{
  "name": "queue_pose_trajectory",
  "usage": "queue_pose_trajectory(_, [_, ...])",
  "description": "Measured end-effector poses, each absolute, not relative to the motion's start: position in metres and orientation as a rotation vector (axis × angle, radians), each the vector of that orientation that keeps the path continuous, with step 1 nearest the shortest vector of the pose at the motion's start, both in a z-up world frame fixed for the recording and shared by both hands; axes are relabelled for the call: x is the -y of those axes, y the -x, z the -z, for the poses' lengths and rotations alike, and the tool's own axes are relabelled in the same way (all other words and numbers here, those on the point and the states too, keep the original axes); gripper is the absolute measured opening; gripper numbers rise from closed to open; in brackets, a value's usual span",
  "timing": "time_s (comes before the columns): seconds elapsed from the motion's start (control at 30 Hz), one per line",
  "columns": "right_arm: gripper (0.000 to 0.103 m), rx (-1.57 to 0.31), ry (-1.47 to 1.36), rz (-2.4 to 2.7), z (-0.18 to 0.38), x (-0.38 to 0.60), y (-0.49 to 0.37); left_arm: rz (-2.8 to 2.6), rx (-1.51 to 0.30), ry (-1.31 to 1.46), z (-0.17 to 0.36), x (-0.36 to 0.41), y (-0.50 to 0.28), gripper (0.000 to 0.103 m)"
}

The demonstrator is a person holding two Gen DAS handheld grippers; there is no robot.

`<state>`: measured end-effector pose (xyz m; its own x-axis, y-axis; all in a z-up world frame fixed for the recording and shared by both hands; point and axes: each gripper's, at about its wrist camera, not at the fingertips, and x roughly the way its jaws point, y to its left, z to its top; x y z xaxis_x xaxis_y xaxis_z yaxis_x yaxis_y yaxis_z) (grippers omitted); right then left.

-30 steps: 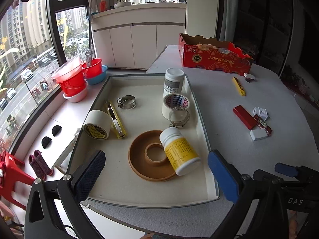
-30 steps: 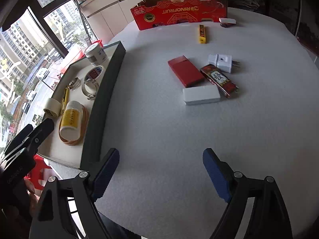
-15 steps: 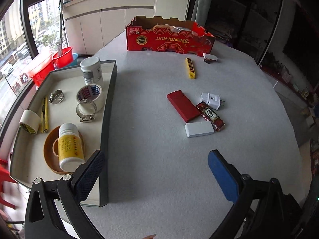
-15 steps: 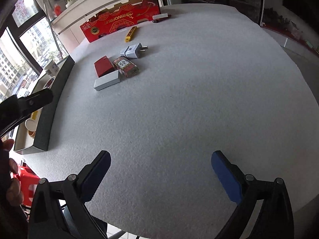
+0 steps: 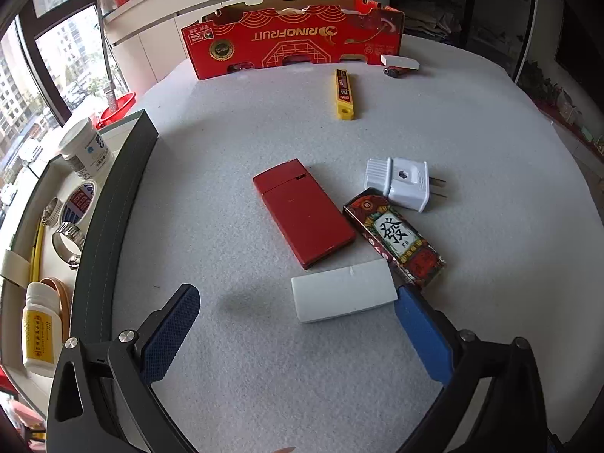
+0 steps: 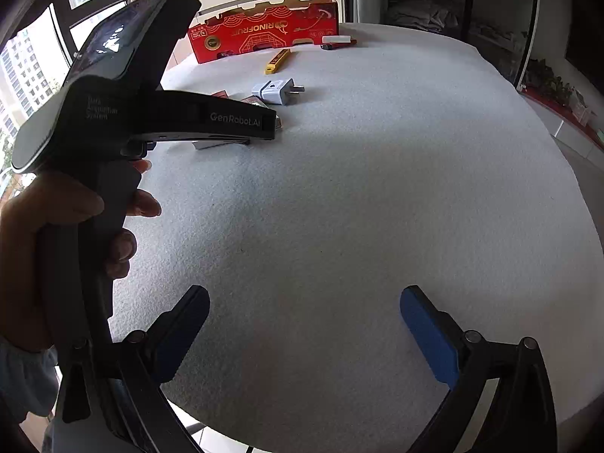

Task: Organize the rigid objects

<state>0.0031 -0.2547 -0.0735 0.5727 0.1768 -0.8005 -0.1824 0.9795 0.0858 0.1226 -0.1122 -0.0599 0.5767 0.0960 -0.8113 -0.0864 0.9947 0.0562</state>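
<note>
My left gripper [image 5: 297, 291] is open, low over the white table. A flat white box [image 5: 343, 299] lies between its fingers, its right end close to the right finger [image 5: 422, 332]; I see no pad pressing on it. Just beyond lie a flat red box [image 5: 304, 213], a patterned red box [image 5: 394, 236] and a white plug adapter [image 5: 402, 183]. My right gripper [image 6: 305, 294] is open over bare table with nothing between its fingers. In the right wrist view a hand [image 6: 45, 226] holds the left tool, which hides most of the boxes; the plug adapter [image 6: 277, 90] shows past it.
A dark-walled tray [image 5: 102, 234] at the left holds a yellow-labelled bottle [image 5: 39, 330], a white jar [image 5: 85, 149], tape rolls and hose clamps. A yellow utility knife [image 5: 344, 92], a small white box [image 5: 399, 62] and a red carton [image 5: 290, 43] sit farther back.
My left gripper has swung right from over the tray to the boxes on the table and come lower. My right gripper moved right onto bare table, its jaws widened, and the left tool came into its view.
</note>
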Motion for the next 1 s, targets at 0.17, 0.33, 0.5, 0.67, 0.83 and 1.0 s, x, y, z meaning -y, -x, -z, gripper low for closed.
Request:
queue_pose_trajectory(0.17, [0.102,-0.936,0.001,-0.211,0.073,0.257,-0.010,-0.150,-0.931,0.022,0.062,0.085,-0.128,0.103])
queue_pose_trajectory(0.33, [0.102,-0.942,0.018,-0.185,0.072,0.259,-0.033,-0.138,-0.905,0.018,0.062,0.087,-0.132,0.103])
queue_pose_trajectory(0.5, [0.102,-0.950,0.090,-0.164,0.072,0.254,-0.074,-0.104,-0.902,0.062,0.064,0.082,-0.136,0.103])
queue_pose_trajectory(0.67, [0.102,-0.947,0.125,-0.194,0.071,0.248,-0.102,-0.068,-0.940,0.039,0.063,0.077,-0.138,0.103])
queue_pose_trajectory(0.83, [0.102,-0.930,0.142,-0.226,0.069,0.235,-0.115,-0.032,-0.909,0.021,0.059,0.075,-0.125,0.075])
queue_pose_trajectory(1.0, [0.102,-0.912,0.182,-0.289,0.069,0.216,-0.129,0.007,-0.895,0.020,0.055,0.075,-0.120,0.053])
